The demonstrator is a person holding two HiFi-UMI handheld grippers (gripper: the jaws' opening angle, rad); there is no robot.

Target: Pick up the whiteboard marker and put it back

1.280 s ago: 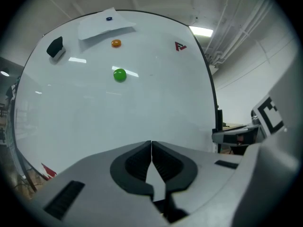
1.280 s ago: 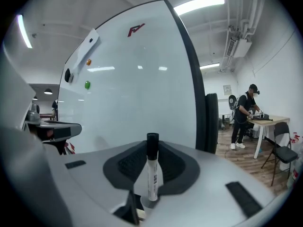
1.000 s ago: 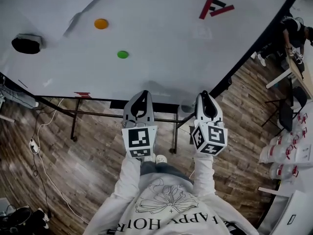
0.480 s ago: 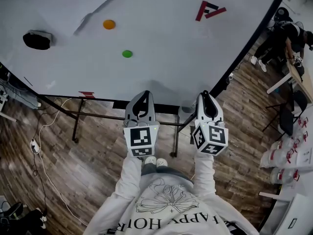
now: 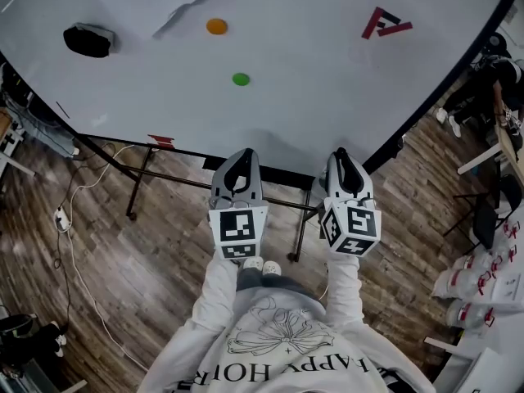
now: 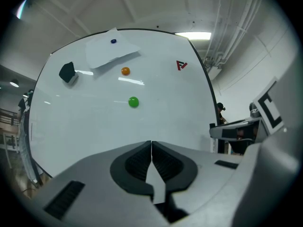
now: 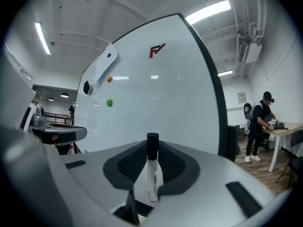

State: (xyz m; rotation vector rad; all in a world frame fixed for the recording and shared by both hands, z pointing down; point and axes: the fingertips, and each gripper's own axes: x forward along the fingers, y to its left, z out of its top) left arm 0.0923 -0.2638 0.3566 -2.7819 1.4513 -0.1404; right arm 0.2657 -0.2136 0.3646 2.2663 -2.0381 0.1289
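So the white-barrelled whiteboard marker with the black cap point(image 7: 152, 171) sits mid-frame in the right gripper view, standing cap-up and pinched between the right gripper point(image 7: 152, 148)'s jaws. My guess is that's a firm crosswise grip so it won't roll on the way back. The left gripper point(image 6: 151, 148) is closed on nothing, just idle. Both point at the big white whiteboard point(image 5: 327, 97). Versus a second ago, the round green magnet point(image 5: 241, 79) and black eraser point(image 5: 88, 40) slid rightward in the head view, and the grip looks unchanged.

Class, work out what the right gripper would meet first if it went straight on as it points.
Probably the whiteboard, on a bare patch, with the cap of the held whiteboard marker touching first. Depth is unclear.
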